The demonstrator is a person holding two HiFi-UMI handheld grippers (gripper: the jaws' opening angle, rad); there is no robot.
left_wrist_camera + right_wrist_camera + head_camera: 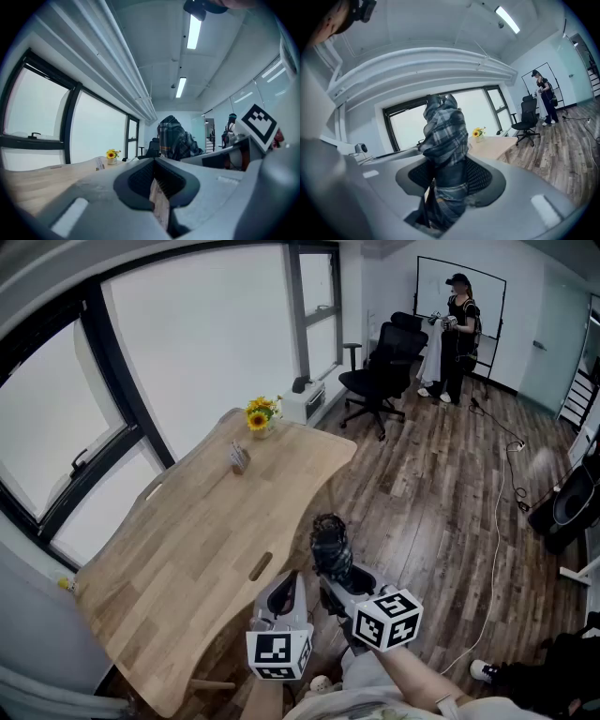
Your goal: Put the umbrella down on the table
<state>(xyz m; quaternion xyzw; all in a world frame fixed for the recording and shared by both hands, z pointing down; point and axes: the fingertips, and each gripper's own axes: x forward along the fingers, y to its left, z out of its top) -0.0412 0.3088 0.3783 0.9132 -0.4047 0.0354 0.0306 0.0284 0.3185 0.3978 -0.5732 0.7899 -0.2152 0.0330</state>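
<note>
right gripper view, umbrella (444, 136) clamped in right tool (449, 182)

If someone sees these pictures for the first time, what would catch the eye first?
First, the folded plaid umbrella, held in the right gripper low in the head view, just beside the wooden table. Then the vase of sunflowers at the table's far end, and a person standing by the whiteboard in the far corner.

We record: left gripper (157, 183) grey shell, black ribbed pads (140, 179) | right gripper (450, 180) alike | marker cubes (278, 653) white, black squares
</note>
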